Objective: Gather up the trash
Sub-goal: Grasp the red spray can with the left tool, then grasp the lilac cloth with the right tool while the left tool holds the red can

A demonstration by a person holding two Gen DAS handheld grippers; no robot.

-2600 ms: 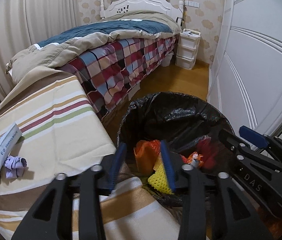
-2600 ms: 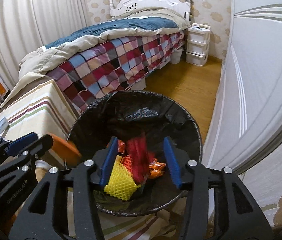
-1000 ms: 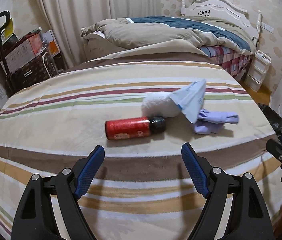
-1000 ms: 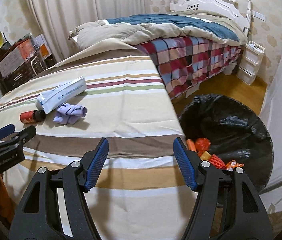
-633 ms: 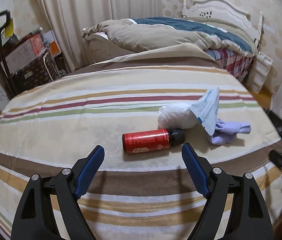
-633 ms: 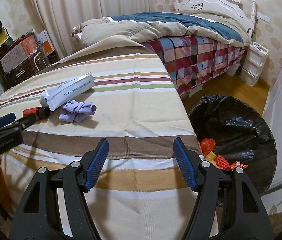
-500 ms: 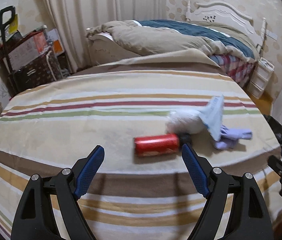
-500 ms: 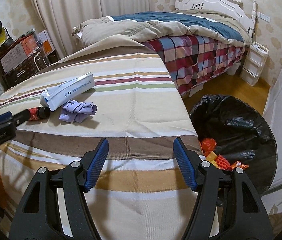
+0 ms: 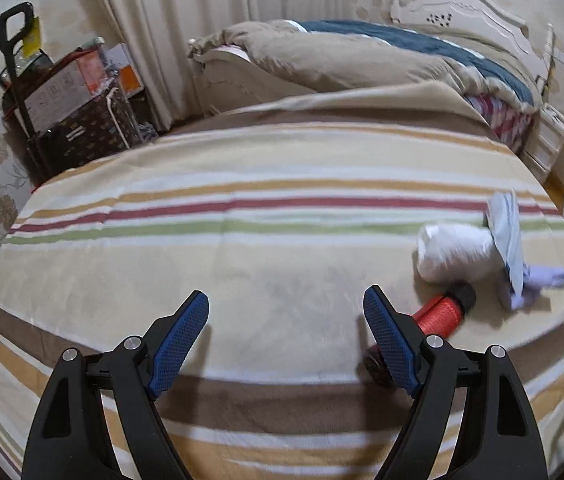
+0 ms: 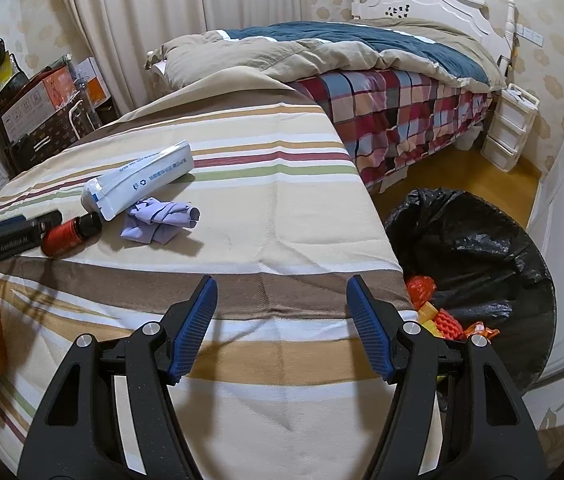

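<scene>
I have my left gripper [image 9: 285,330] spread wide and empty over the striped cloth [image 9: 242,264], its right jaw hiding the base of the small red bottle [image 9: 439,316], which lies on its side near the cloth's right front edge. I judge that bottle the next pick, so I keep the jaws wide enough to straddle it; at present it lies outside them, to the right. Just behind its black cap lies the white pouch [image 9: 457,254], and touching that, nearest the right edge, the crumpled lilac tissue [image 9: 537,280].

My right gripper [image 10: 282,330] is likewise released and holding nothing, poised over the front right corner of the cloth, between the litter and the bin [image 10: 481,264]. The bin stands on the floor just off that corner, lined in black, with red, orange and yellow scraps at its bottom, so a carry from cloth to bin should be short.

The striped cloth drapes a raised flat surface. Behind it is a bed [image 10: 381,68] with a tan and blue duvet and checked sheet, pale curtains, a loaded trolley of boxes [image 9: 62,100] at left, white drawers [image 10: 509,132] and a white door at right.
</scene>
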